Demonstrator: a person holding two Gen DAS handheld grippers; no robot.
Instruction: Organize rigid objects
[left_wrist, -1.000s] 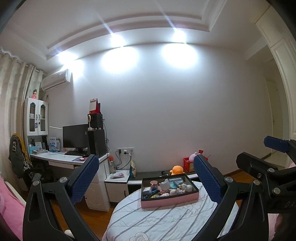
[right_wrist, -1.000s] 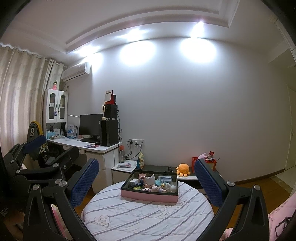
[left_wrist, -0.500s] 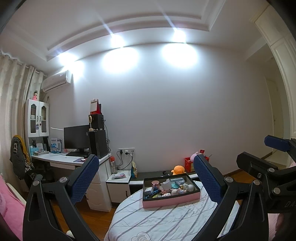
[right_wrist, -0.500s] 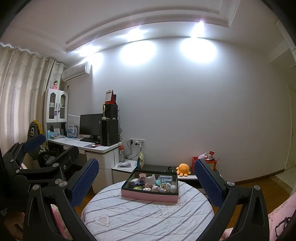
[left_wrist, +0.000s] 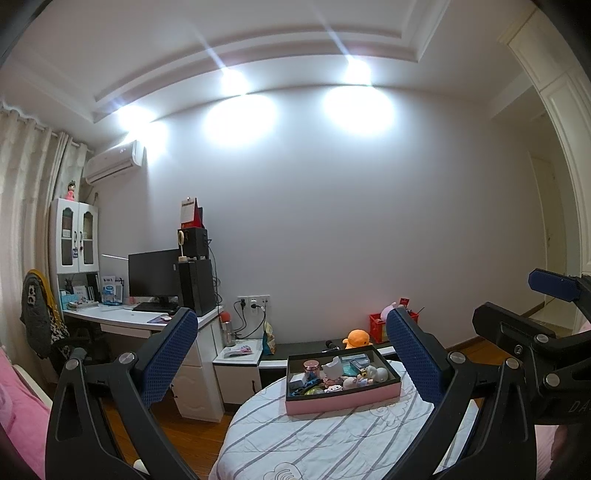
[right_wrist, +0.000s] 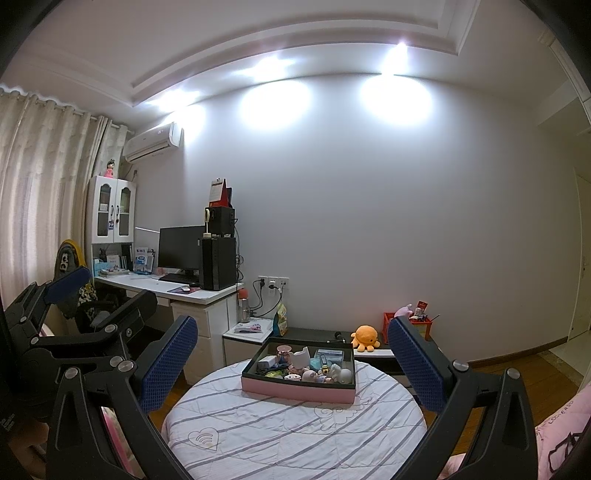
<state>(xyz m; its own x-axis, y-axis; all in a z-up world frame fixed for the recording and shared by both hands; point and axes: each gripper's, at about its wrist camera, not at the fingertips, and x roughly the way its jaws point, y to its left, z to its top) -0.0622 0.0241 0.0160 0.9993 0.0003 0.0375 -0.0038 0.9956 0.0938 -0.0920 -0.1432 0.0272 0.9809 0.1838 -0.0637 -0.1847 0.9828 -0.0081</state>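
A pink tray (left_wrist: 343, 400) with a dark inside sits on a round table (left_wrist: 314, 439) covered by a striped white cloth. It holds several small items, among them a pink-lidded jar (left_wrist: 311, 366) and a white figurine (left_wrist: 332, 367). My left gripper (left_wrist: 290, 315) is open and empty, well short of the tray, which shows between its fingers. In the right wrist view the tray (right_wrist: 295, 389) lies on the table (right_wrist: 295, 432) between the fingers of my right gripper (right_wrist: 291, 322), which is open and empty too. Each gripper shows at the edge of the other's view: the right gripper (left_wrist: 504, 297) and the left gripper (right_wrist: 122, 286).
A white desk (right_wrist: 192, 293) with a monitor (right_wrist: 179, 248) and a computer tower stands at the left, with a chair beside it. Behind the table a low bench carries an orange plush octopus (right_wrist: 365, 336) and a red crate (right_wrist: 424, 325). Pink bedding (left_wrist: 22, 410) lies at the left.
Almost nothing: the left wrist view drifts very slightly and both grippers stay open and empty at the same distance from the tray.
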